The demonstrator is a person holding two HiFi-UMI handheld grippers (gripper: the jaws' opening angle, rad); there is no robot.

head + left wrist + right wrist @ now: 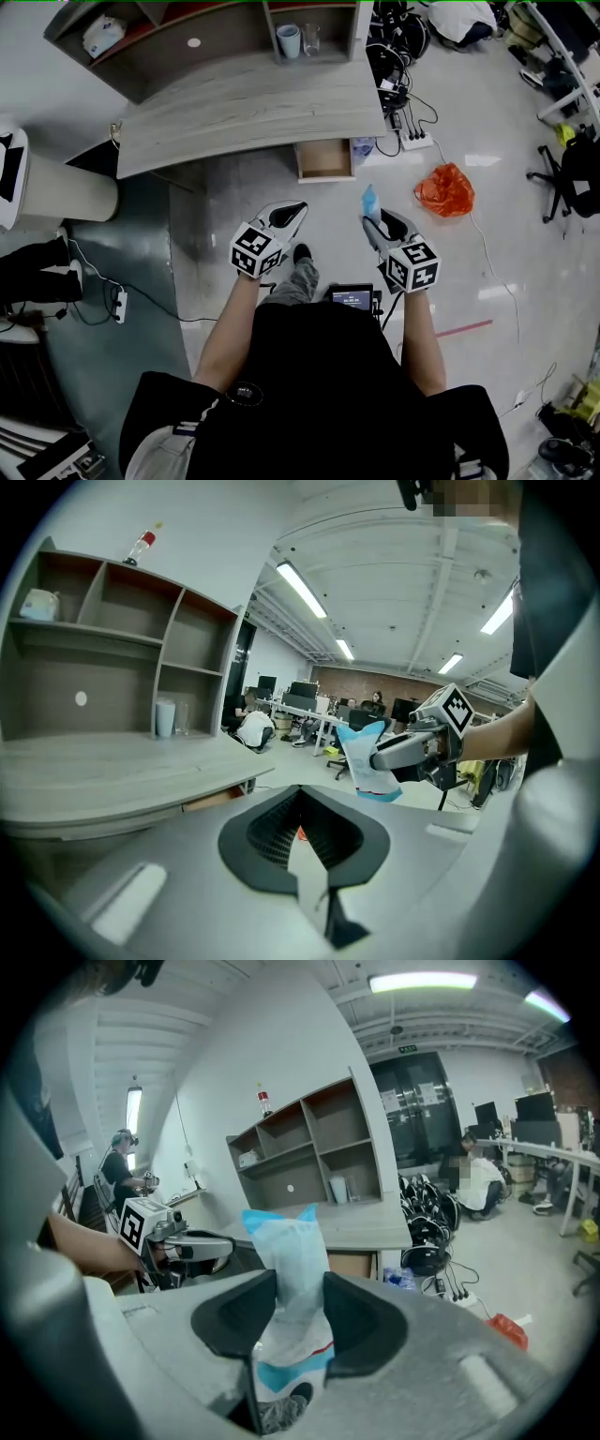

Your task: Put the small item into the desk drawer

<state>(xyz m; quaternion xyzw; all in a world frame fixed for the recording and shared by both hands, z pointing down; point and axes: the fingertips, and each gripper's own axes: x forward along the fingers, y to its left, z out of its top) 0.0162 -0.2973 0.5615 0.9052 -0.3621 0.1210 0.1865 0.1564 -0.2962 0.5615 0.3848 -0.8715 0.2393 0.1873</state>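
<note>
Clamping pouch (286, 1241), right gripper (298, 1316) seemingly level

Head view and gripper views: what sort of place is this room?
Probably an open-plan office or lab: a curved desk under a shelf unit, rows of monitors further back, and an office chair on the shiny floor.

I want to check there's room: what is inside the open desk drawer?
In the head view, the pulled-out part of the drawer shows only a bare brown bottom. Its rear is covered by the desk and cannot be seen.
</note>
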